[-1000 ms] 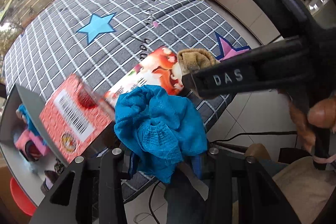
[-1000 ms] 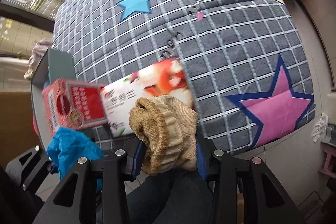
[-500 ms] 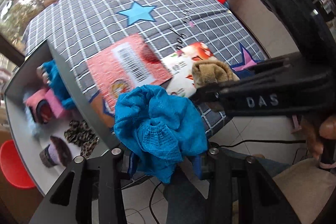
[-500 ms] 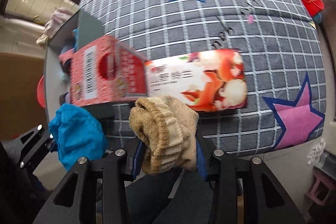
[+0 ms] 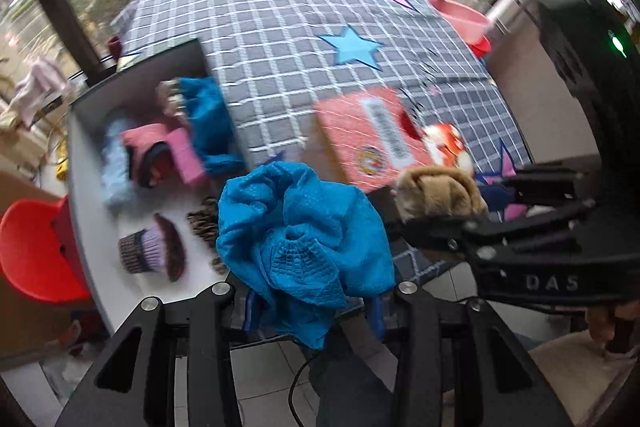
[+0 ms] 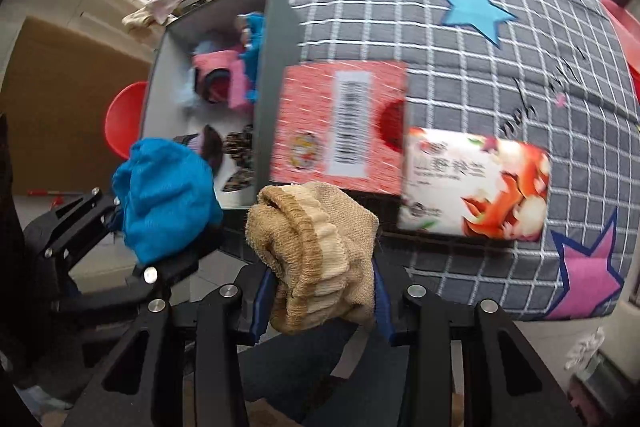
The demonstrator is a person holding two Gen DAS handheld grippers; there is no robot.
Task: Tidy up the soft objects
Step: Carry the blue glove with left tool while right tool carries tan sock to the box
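1. Left wrist view: The left tool (image 5: 310,307) is clenched on a bunched blue mesh cloth (image 5: 304,247), carried off the near edge of the worktop (image 5: 280,27), which wears a grey checked cover with stars. To the left lies an open grey bin (image 5: 92,207) already holding soft items: a pink-and-blue bundle (image 5: 160,151), another blue cloth (image 5: 208,123), a purple-and-brown rolled sock (image 5: 150,253) and a leopard-print piece (image 5: 204,223). The right tool (image 5: 444,223) reaches in from the right, gripping a tan sock (image 5: 440,193). A red carton (image 5: 368,143) sits behind.

2. Right wrist view: The right tool (image 6: 320,303) is clamped on the tan knitted sock (image 6: 312,255), which bulges above its fingers. The left tool (image 6: 160,239) with its blue cloth (image 6: 164,199) hangs just beside the bin's near corner (image 6: 276,39). The red carton (image 6: 340,127) and a white tissue pack (image 6: 476,183) lie on the cover, right of the bin.

3. Step in hand, as judged: both items are in transit toward the bin. The next move calls for bringing each tool above the bin's free floor, then releasing.
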